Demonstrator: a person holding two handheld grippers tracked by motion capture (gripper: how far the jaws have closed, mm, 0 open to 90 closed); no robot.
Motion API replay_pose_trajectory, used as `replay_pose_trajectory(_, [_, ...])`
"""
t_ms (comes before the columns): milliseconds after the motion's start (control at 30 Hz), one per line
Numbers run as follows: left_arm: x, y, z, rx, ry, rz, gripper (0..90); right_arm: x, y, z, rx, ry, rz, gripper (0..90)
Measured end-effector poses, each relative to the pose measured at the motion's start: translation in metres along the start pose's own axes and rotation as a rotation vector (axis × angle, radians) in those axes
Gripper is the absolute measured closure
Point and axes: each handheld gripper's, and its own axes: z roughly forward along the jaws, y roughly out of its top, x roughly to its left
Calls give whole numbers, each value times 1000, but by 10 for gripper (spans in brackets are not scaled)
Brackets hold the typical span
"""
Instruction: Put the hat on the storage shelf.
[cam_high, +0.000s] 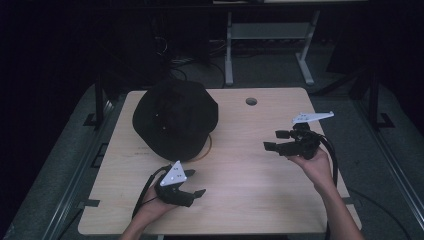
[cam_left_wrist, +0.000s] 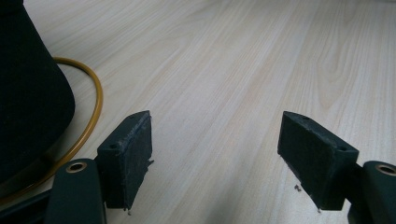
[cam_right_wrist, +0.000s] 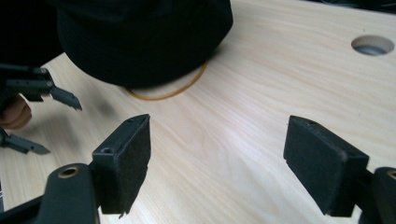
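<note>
A black hat (cam_high: 175, 119) lies on the wooden table (cam_high: 250, 200) at the back left, over a thin yellow-brown ring (cam_high: 209, 145) that pokes out at its right. The hat (cam_left_wrist: 28, 93) and the ring (cam_left_wrist: 95, 107) fill the left of the left gripper view; the hat (cam_right_wrist: 140, 37) and ring (cam_right_wrist: 180, 91) sit at the top of the right gripper view. My left gripper (cam_high: 195, 183) is open just in front of the hat, holding nothing. My right gripper (cam_high: 274, 140) is open at the table's right, jaws pointing left toward the hat, also holding nothing.
A round cable hole (cam_high: 251, 101) is set in the table near its back edge. Behind the table stand a white desk frame (cam_high: 270, 35) and some cables on the floor. Metal rails (cam_high: 80, 165) run along the table's left and right sides.
</note>
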Motion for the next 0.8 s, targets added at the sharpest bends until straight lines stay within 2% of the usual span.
replay_pose_trajectory(367, [0,-1,-1,4,2,-6,259,-3,-28,-7,18,-9,10,219])
replay_pose_trajectory(800, [1,-1,-2,6,6,-9,258,-9,-59,-16,27,-18,49,216])
